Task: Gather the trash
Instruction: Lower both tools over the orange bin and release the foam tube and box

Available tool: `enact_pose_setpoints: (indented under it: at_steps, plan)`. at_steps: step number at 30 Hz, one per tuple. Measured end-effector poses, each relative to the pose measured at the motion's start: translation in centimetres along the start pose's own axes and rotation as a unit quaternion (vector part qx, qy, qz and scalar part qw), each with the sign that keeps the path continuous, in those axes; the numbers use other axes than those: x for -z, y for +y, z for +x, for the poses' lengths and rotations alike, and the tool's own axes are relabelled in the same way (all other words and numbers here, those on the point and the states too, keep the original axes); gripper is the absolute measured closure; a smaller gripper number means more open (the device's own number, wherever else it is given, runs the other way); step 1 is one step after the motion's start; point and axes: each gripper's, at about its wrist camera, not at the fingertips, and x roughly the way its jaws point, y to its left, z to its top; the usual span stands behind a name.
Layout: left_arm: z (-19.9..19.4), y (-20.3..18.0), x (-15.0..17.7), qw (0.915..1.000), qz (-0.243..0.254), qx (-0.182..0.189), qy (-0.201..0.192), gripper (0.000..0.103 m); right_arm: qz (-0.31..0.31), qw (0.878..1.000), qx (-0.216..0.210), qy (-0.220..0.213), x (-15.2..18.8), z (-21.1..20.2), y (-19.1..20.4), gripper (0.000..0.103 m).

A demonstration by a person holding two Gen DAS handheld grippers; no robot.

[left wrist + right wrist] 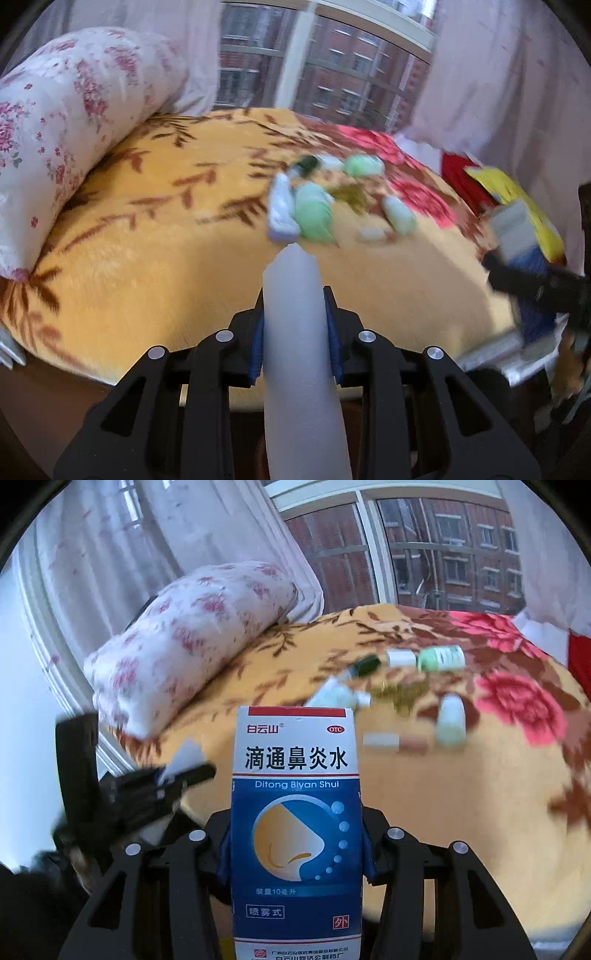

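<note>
right gripper clamps medicine box; left gripper clamps white tube

- A bed under an orange leaf-patterned blanket.
- A floral pillow near the window.
- Pale curtains; daylight, a brick building outside.

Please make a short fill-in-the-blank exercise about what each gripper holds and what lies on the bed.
1. The right hand-held gripper is shut on a blue and white ____ box.
2. The left hand-held gripper is shut on a pale, translucent ____.
3. The small bottles lie on a yellow ____ with a leaf pattern.
4. The rolled floral quilt lies on the blanket's ____ side in both views.

Missing words: nasal spray; tube; blanket; left
</note>
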Motion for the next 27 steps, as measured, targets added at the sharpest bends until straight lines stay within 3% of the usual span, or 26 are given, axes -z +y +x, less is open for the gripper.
enact_pose_setpoints:
  at_steps: [5,11,15,18,23,25,27]
  plan:
    - [-0.4,-2.7,5.4,0.9976,0.053,0.009,0.044,0.076,0.036,0.999,0.021,0.009,8.3,0.3,0.8,0.053]
    - [2.4,-3.7,10.2,0.992,0.08,0.007,0.097,0.075,0.098,0.99,0.054,0.085,14.6,5.1,-0.4,0.053]
    - [4.3,-3.0,11.9,0.9874,0.075,0.012,0.139,0.075,0.159,0.978,0.047,0.124,16.5,6.9,-2.1,0.053]
    - [5.5,-2.9,13.1,0.9827,0.074,0.019,0.169,0.075,0.17,0.975,0.048,0.135,16.8,7.4,-2.5,0.053]
    - [5.7,-2.9,13.5,0.9816,0.075,0.02,0.174,0.075,0.164,0.975,0.049,0.141,16.8,7.9,-2.0,0.053]
    - [5.8,-2.8,13.5,0.9811,0.072,0.021,0.178,0.071,0.162,0.975,0.049,0.145,16.7,8.1,-1.8,0.053]
    - [6.0,-2.5,13.4,0.9802,0.067,0.019,0.185,0.049,0.161,0.974,0.056,0.149,16.7,8.3,-1.5,0.039]
